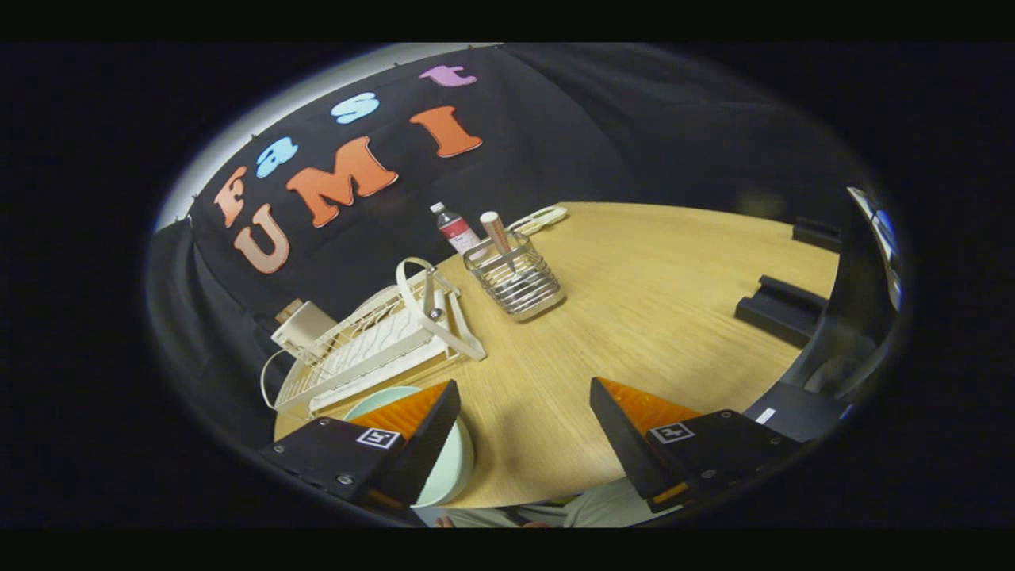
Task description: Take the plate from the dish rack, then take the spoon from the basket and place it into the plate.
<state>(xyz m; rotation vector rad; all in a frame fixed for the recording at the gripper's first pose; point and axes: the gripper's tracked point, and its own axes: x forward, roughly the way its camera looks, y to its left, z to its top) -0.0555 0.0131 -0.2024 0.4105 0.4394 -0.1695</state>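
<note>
Gripper (pixel 525 432) fingers spread wide and empty above the wooden table, pale green round plate (pixel 452 468) already down beside the white wire dish rack (pixel 373 341), and beyond that rack the slim, light, likely slippery spoon (pixel 497 231) stands in the wire basket (pixel 515 284) — pinch its handle.

Light wood-grain tabletop (pixel 674 317), pale yellow-brown, evenly lit. Black cloth wall (pixel 603 135) hanging behind it, draped in soft folds. Strip of pale grey wall (pixel 317 87) above the cloth. Two black rectangular blocks (pixel 781 305) lying near the table's far side.
</note>
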